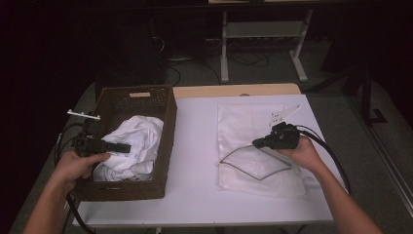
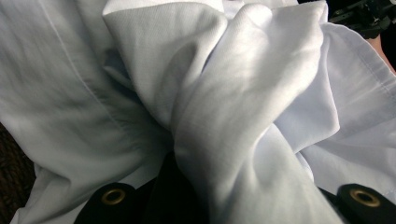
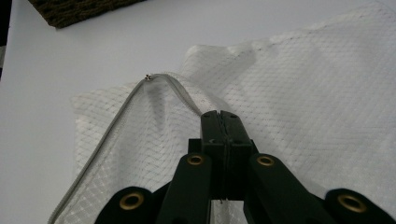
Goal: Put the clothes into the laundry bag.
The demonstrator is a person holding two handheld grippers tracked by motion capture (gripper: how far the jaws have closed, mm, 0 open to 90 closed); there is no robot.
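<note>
A dark wicker basket [image 1: 169, 127] stands at the table's left, and a crumpled white garment [image 1: 141, 132] lies in it. My left gripper [image 1: 124, 147] reaches into the basket and is shut on a bunched fold of the garment [image 2: 233, 93], which hides its fingertips. A white mesh laundry bag [image 1: 248, 122] lies flat at the right. My right gripper [image 1: 256, 143] is shut on the bag's zipper edge and lifts it a little, so the bag's mouth gapes. In the right gripper view the shut jaws [image 3: 222, 114] pinch the grey zipper band [image 3: 119, 112] of the mesh [image 3: 303, 93].
The white tabletop [image 1: 195, 146] lies bare between basket and bag, with a wooden strip [image 1: 234, 90] along its far edge. Beyond it stands a white desk frame [image 1: 224, 53] with cables on the floor. A corner of the basket [image 3: 79, 11] is in the right gripper view.
</note>
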